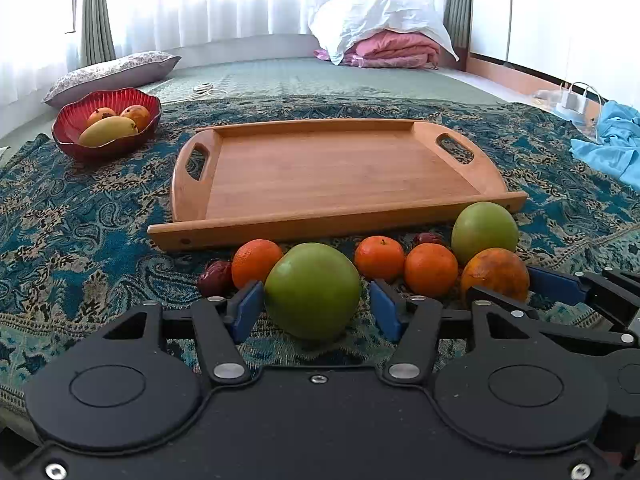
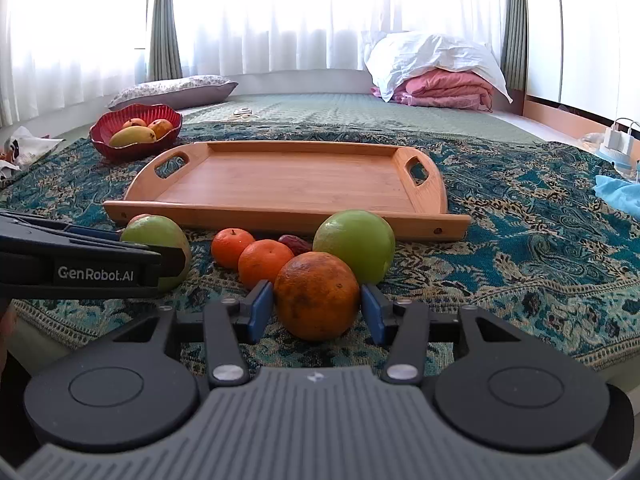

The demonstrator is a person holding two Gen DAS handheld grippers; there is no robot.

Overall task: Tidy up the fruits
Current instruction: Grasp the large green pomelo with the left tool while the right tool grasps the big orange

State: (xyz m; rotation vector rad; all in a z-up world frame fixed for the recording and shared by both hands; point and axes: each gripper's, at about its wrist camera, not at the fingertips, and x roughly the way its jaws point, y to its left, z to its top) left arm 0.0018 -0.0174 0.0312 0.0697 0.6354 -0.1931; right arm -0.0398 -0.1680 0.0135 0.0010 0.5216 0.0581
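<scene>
Already each gripper straddles a fruit just before the tray point(image 1: 320, 176): left gripper point(image 1: 316, 304) spread around the green apple point(image 1: 312, 290), right gripper point(image 2: 318, 308) spread around the large orange point(image 2: 316, 294), neither visibly clamped.

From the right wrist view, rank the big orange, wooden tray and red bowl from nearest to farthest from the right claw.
1. Big orange: between the right claw's fingers.
2. Wooden tray: straight ahead, past the fruit.
3. Red bowl: far left, beyond the tray's left corner.

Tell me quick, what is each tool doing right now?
Left tool: open, its pads either side of a green apple, not gripping it.
Right tool: open around an orange, pads close but not clamped.
</scene>
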